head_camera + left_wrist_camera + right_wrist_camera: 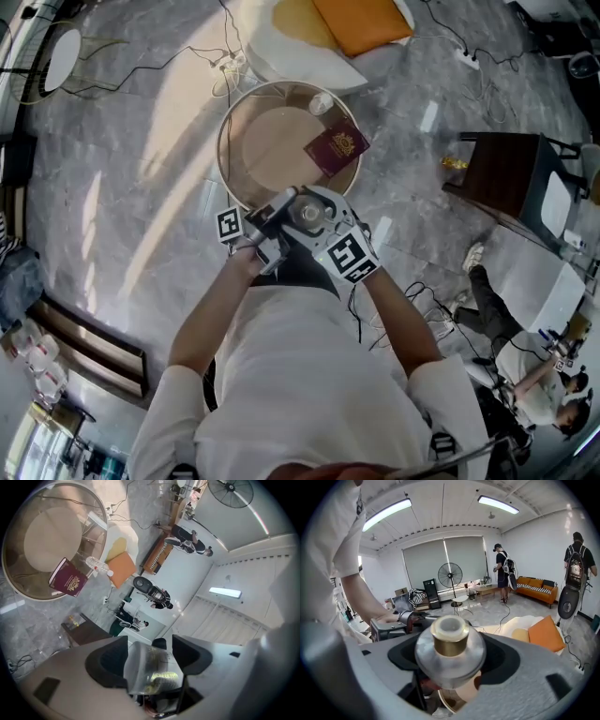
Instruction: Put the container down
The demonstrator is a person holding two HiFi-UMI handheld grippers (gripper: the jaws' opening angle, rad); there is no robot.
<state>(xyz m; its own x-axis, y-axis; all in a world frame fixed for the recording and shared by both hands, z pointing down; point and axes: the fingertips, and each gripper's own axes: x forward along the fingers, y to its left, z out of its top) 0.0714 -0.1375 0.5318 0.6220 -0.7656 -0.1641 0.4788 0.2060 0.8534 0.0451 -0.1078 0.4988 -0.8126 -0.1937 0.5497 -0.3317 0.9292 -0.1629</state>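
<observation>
**A:** Where is the container?

**B:** It is in the grippers, not set on the counter. The right gripper (451,663) has its jaws closed against the sides of the round clear glass container with a gold neck (450,644). In the right gripper view the container's body fills the gap between the jaws, and its base is hidden behind the gripper.

**A:** And the left gripper?

**B:** The left gripper (152,660) has its jaws drawn in onto a clear piece with gold print (154,667). I cannot tell whether that piece belongs to the same container or is a separate cap. Its lower end is cut off.

**A:** What lies below?

**B:** In the head view both grippers meet at 6 o'clock of the round glass-topped counter (230,141), overlapping its rim. A maroon booklet with a gold crest (336,148) lies toward 3 o'clock on the counter, apart from both grippers.
</observation>
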